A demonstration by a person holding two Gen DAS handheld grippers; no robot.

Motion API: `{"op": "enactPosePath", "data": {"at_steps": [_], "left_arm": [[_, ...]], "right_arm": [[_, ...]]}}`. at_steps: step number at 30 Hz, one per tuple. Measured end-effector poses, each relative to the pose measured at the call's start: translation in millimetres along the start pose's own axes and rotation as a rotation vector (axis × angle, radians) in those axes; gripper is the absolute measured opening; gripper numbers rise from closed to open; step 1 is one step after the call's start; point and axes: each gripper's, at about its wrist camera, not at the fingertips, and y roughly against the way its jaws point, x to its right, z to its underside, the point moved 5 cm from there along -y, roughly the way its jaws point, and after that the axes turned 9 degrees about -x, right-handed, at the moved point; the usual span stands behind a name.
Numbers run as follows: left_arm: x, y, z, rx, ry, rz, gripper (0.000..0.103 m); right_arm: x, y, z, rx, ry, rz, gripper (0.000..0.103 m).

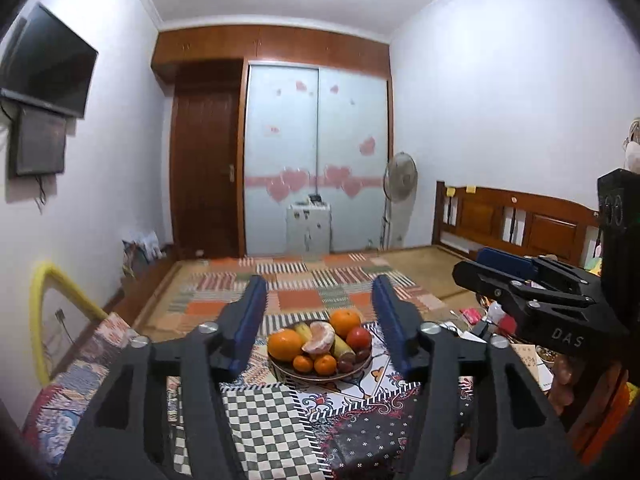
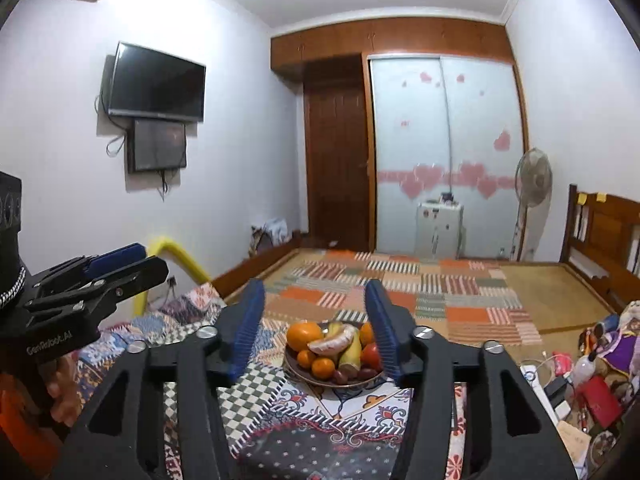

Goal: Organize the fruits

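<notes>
A brown plate (image 1: 298, 376) of fruit sits on a patchwork cloth, ahead of both grippers. It holds large oranges (image 1: 284, 345), a peeled orange (image 1: 319, 338), bananas (image 1: 344, 348), a red apple (image 1: 359, 338), small tangerines (image 1: 325, 364) and dark grapes (image 1: 345, 365). My left gripper (image 1: 320, 320) is open and empty, short of the plate. My right gripper (image 2: 316, 322) is open and empty, framing the plate (image 2: 300, 374) with its oranges (image 2: 304, 336) and banana (image 2: 351, 354). The right gripper also shows in the left wrist view (image 1: 492, 270), the left gripper in the right wrist view (image 2: 132, 264).
The patterned cloth (image 1: 280, 428) covers the table. Clutter with a red box (image 2: 600, 400) and a bottle (image 2: 584, 368) lies on the right. A yellow tube (image 2: 180, 256) stands left. A woven mat (image 2: 420, 288), fan (image 2: 532, 184), bed frame (image 1: 520, 220) and wardrobe lie beyond.
</notes>
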Motion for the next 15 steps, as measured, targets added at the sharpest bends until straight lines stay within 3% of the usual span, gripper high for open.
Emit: {"op": "enactPosePath", "data": {"at_steps": [6,8,10,15], "left_arm": [[4.6,22.3,2.0,0.034,-0.005,-0.017,0.075],[3.2,25.5,3.0,0.04,0.004,-0.018,0.087],[0.7,28.8,4.3,0.046,0.016,-0.018,0.092],[0.0,34.4,8.4,0.047,0.02,-0.027,0.096]], "right_arm": [[-5.8,17.3,-2.0,0.059,-0.007,0.036,0.078],[-4.8,18.1,-2.3,0.07,-0.01,0.052,0.083],[-4.3,18.5,-1.8,0.073,-0.011,0.06,0.086],[-5.8,26.3,4.5,0.091,-0.021,0.089,0.103]]}}
